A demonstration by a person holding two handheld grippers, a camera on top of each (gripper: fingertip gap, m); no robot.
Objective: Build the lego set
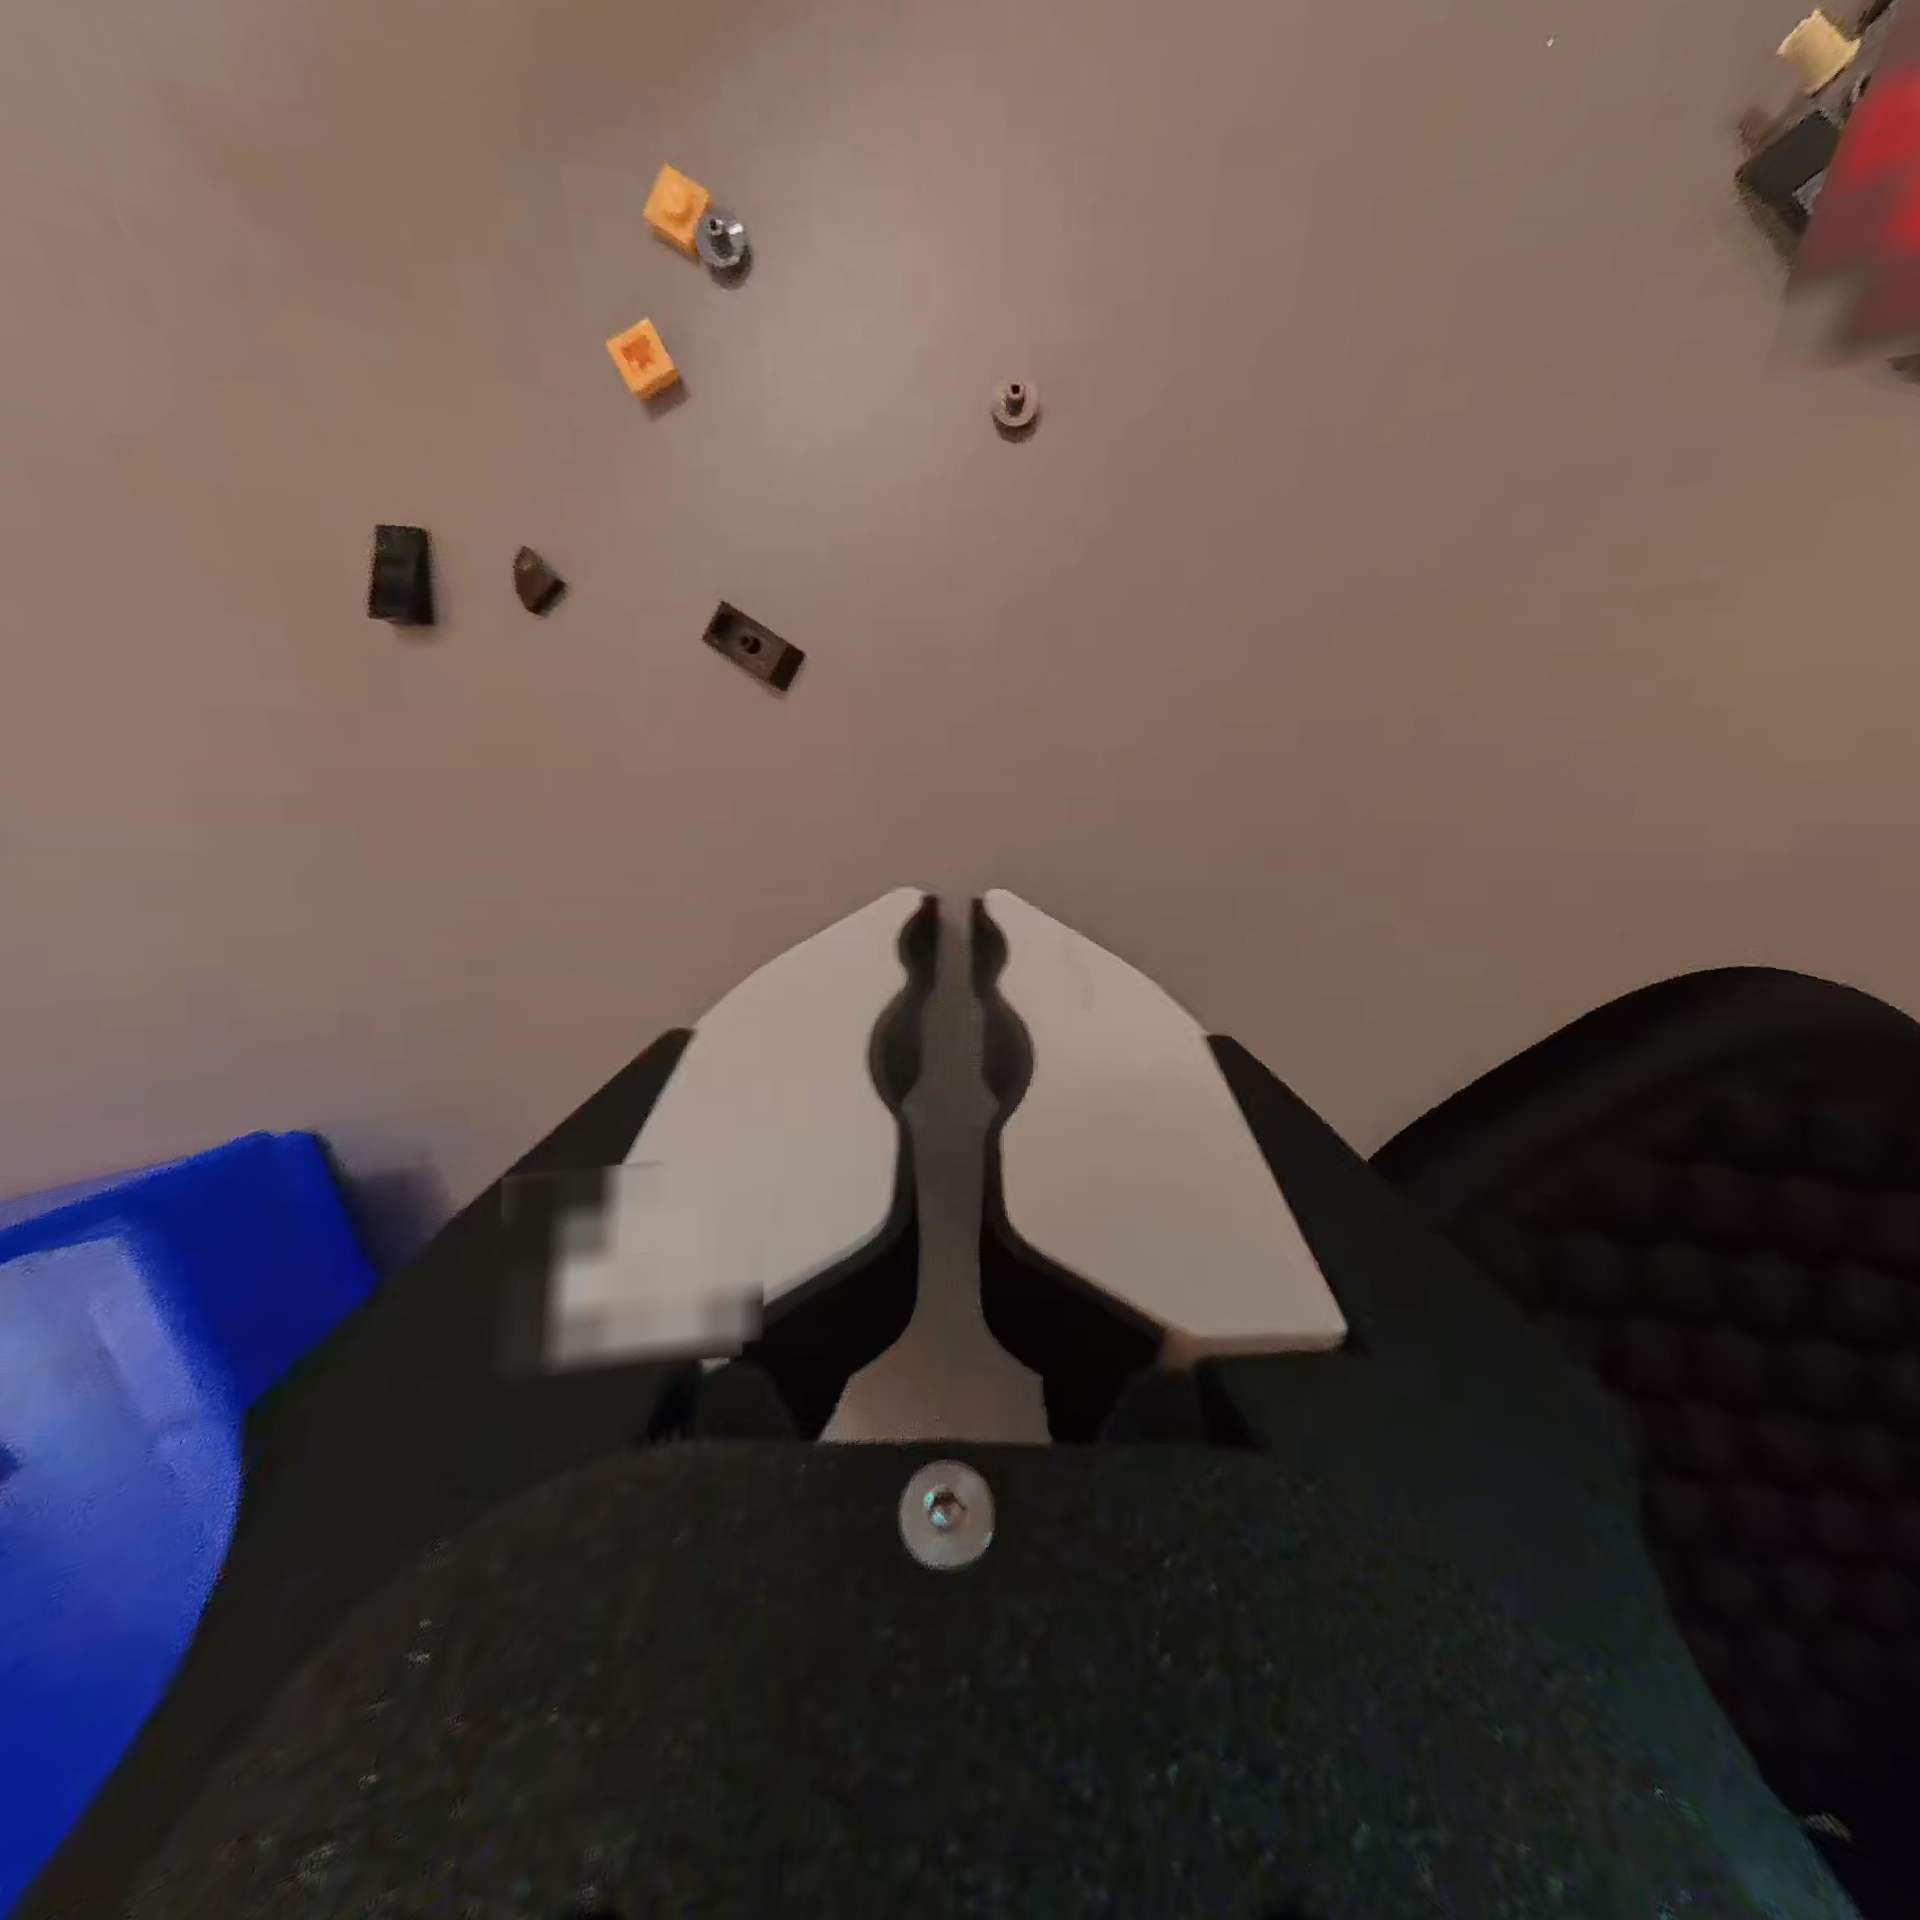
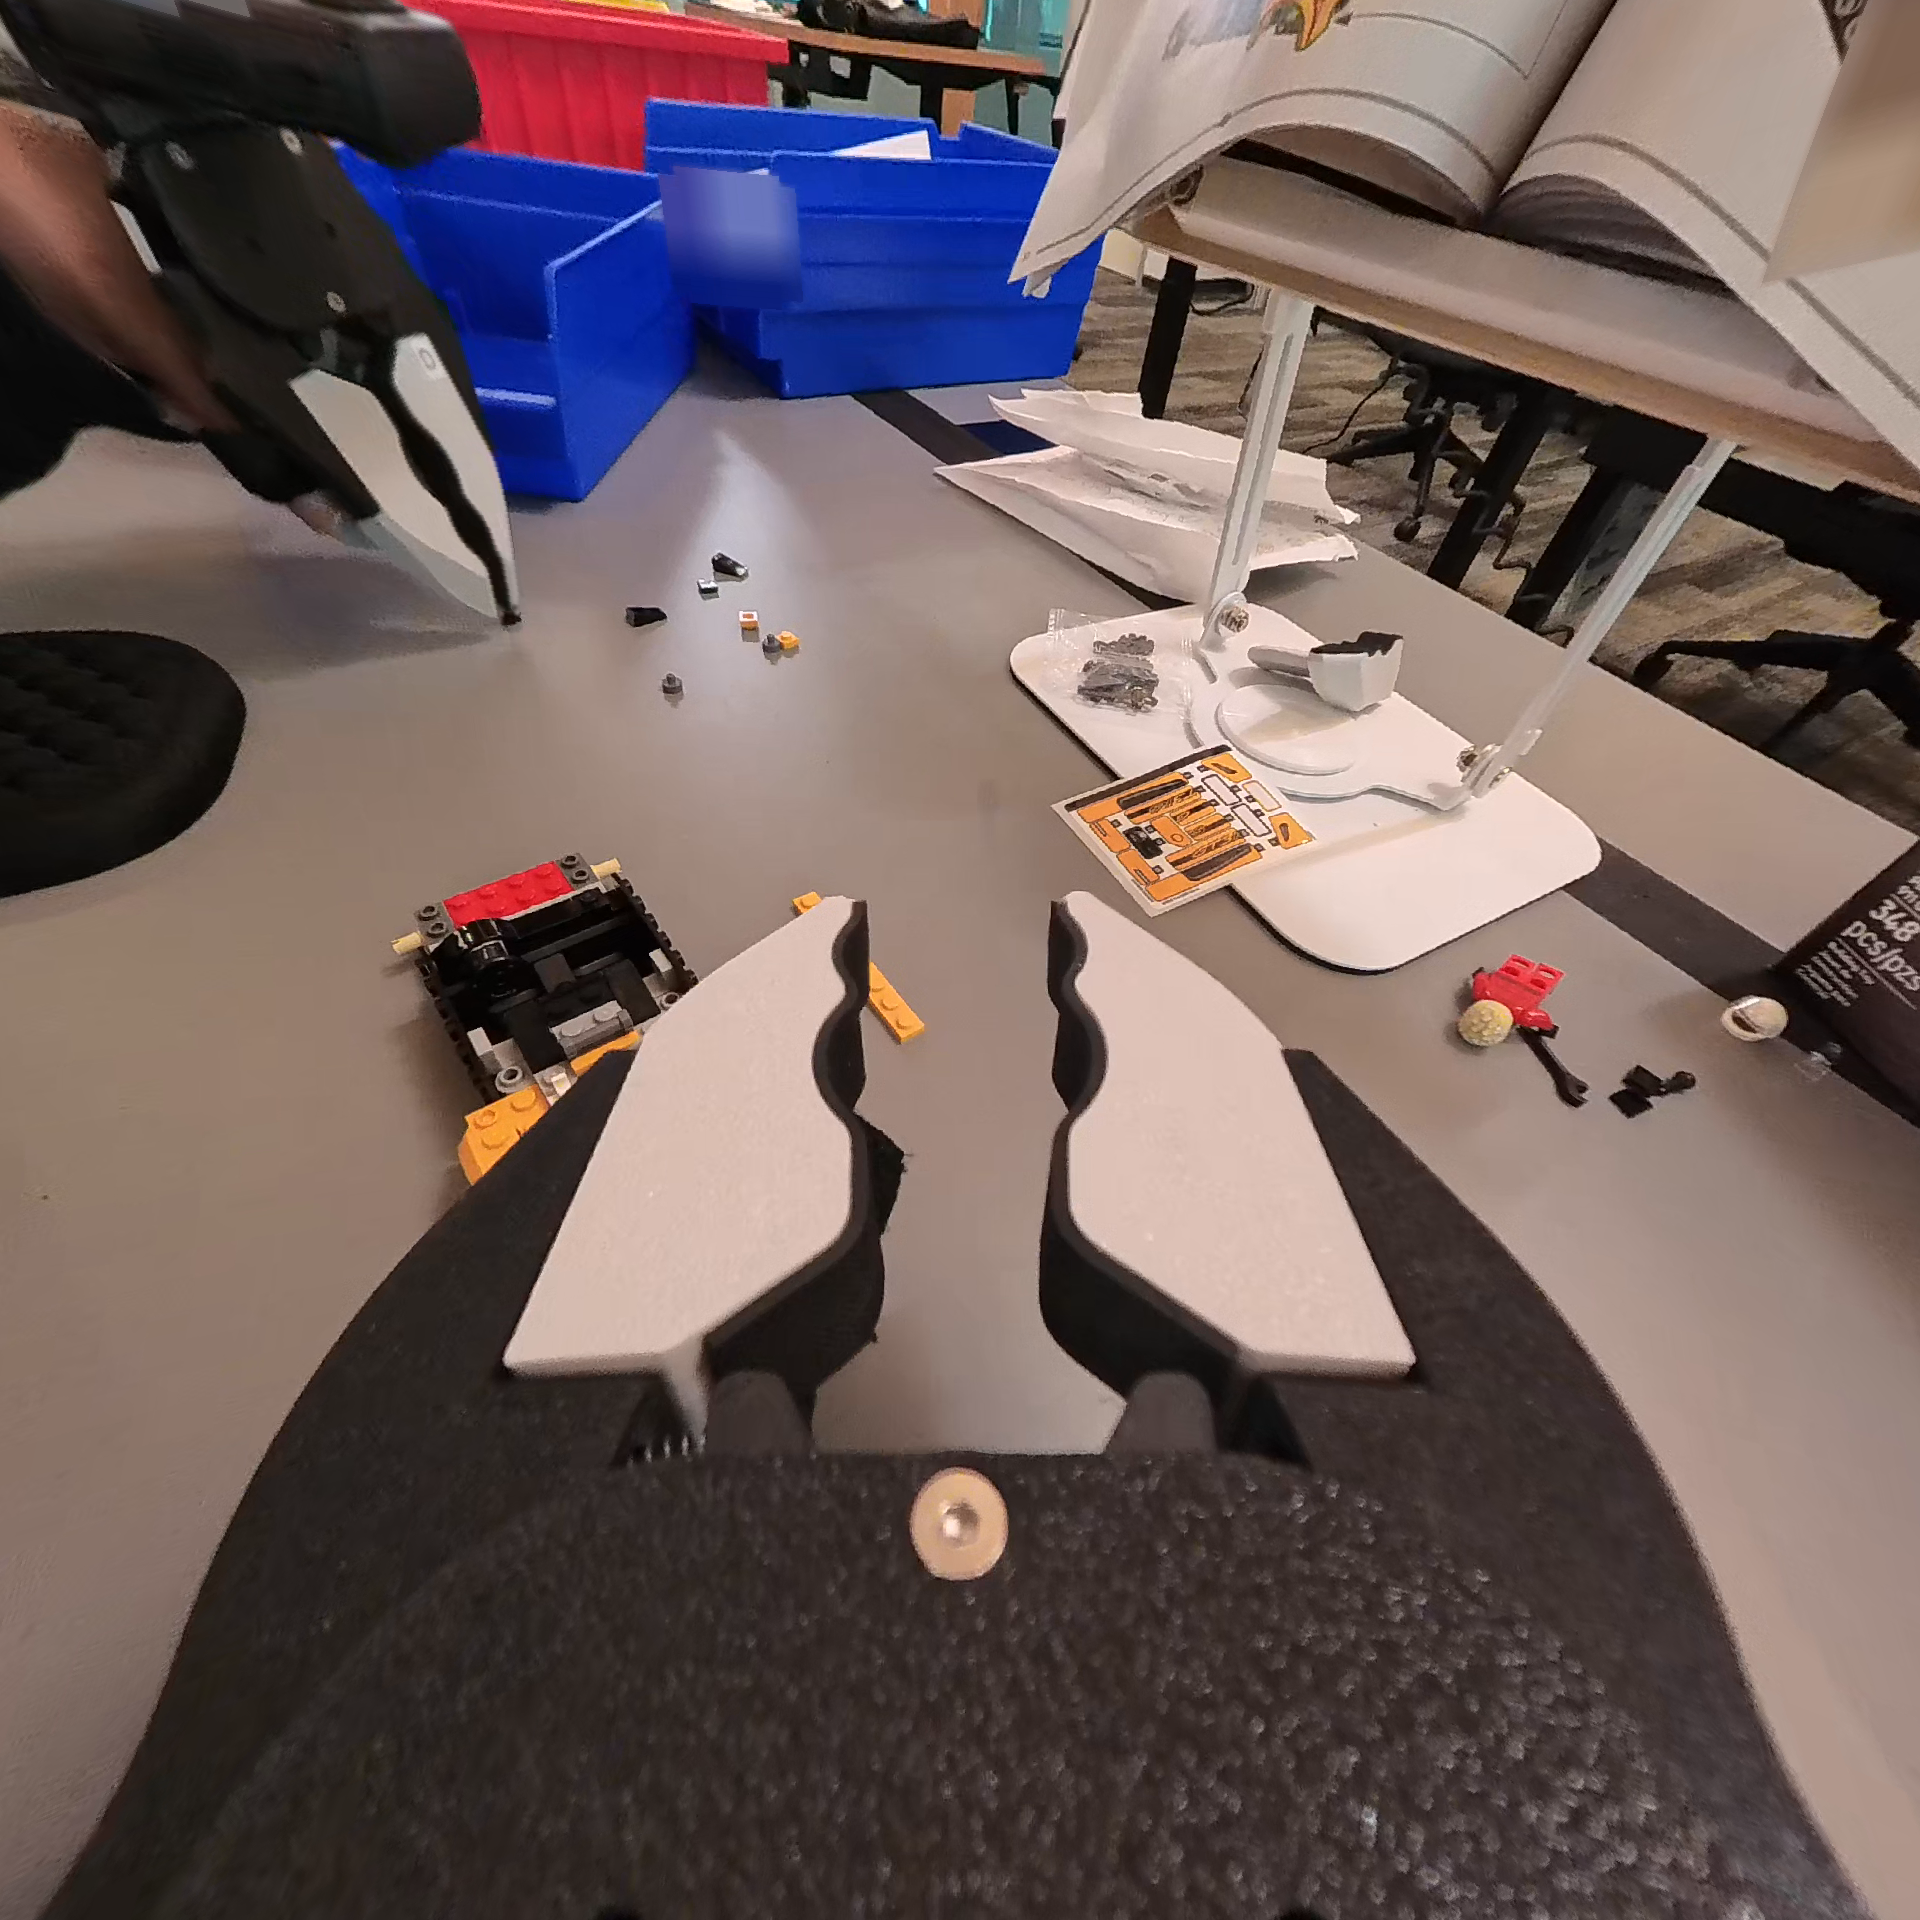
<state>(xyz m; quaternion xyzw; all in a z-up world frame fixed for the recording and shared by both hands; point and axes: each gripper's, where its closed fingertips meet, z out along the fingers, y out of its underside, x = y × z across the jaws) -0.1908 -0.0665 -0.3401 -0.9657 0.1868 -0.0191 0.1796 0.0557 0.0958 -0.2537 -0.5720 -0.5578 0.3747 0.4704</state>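
Right wrist view, right claw [image 2: 956, 909] spread, empty

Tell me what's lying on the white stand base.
On the white stand base: a clear bag of dark small parts, a grey scoop-shaped piece, and a corner of the orange sticker sheet. Whatever lies under the sheet is hidden.
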